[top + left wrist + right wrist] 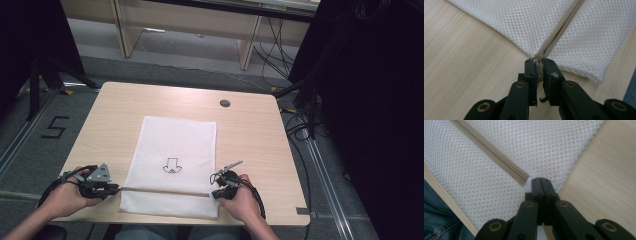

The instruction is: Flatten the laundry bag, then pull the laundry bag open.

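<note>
Nearest, at 7 o'clock on the table (250,125), the left hand-held gripper (539,63) pinches the zipper pull (539,65) of the white mesh bag (172,165). At 5 o'clock the right hand-held gripper (540,180) is clenched on the bag's other zipper (491,150) end.

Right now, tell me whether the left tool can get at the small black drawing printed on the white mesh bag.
Probably yes: the black drawing lies bare on the white mesh bag. But the left tool is clamped on the zipper's end and must let go first.
</note>
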A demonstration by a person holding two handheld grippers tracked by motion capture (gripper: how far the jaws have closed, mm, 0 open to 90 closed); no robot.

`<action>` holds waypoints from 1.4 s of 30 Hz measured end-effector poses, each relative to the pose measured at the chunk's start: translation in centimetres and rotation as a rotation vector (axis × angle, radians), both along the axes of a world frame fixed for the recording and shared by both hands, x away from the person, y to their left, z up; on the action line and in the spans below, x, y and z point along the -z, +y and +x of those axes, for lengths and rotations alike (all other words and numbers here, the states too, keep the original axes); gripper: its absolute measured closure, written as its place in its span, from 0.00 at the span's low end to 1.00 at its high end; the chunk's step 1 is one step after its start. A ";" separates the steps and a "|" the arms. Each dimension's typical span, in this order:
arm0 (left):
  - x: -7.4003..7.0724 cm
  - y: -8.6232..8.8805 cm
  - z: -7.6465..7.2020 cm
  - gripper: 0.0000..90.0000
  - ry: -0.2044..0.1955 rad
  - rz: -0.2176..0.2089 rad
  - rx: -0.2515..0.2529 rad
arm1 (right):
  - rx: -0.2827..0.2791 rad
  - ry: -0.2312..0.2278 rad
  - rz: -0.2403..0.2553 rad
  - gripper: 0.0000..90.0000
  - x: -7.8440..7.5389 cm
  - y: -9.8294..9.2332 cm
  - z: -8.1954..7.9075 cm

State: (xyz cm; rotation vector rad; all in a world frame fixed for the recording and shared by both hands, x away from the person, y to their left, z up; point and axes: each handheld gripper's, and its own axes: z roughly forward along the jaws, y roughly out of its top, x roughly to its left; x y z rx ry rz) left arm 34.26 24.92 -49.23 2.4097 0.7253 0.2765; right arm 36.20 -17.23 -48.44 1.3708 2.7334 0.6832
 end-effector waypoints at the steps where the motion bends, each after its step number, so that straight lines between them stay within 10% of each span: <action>1: 0.1 0.3 0.1 0.89 0.006 -0.006 -0.011 | 0.002 0.001 0.003 1.00 0.0 0.0 0.0; 5: -0.9 1.1 0.1 0.61 -0.050 -0.283 -0.095 | 0.010 -0.015 -0.008 0.99 -0.1 -0.1 0.0; 8: -1.6 1.0 0.0 0.51 -0.109 -0.339 -0.106 | 0.015 -0.022 0.074 0.88 -1.1 -0.5 -0.4; 10: -1.6 0.6 -0.1 0.50 -0.112 -0.368 -0.126 | 0.024 -0.142 0.075 0.83 -2.4 -1.5 -0.5; 12: -1.7 0.5 -0.1 0.49 -0.125 -0.346 -0.118 | 0.046 -0.193 0.085 0.81 -3.0 -2.4 -0.6; 22: -1.9 0.4 0.2 0.45 -0.179 -0.313 -0.187 | 0.067 -0.125 0.039 0.82 -2.3 -4.3 -0.8; 27: -2.1 0.2 0.6 0.41 -0.229 -0.306 -0.225 | 0.062 -0.171 0.024 0.87 -2.9 -5.1 -1.4; 33: -1.9 1.6 0.6 0.40 -0.237 -0.304 -0.348 | 0.201 -0.203 0.026 0.90 -3.6 -8.7 -2.3; 42: -1.6 1.7 0.6 0.40 -0.232 -0.280 -0.357 | 0.302 -0.204 0.031 0.89 -3.0 -11.1 -2.6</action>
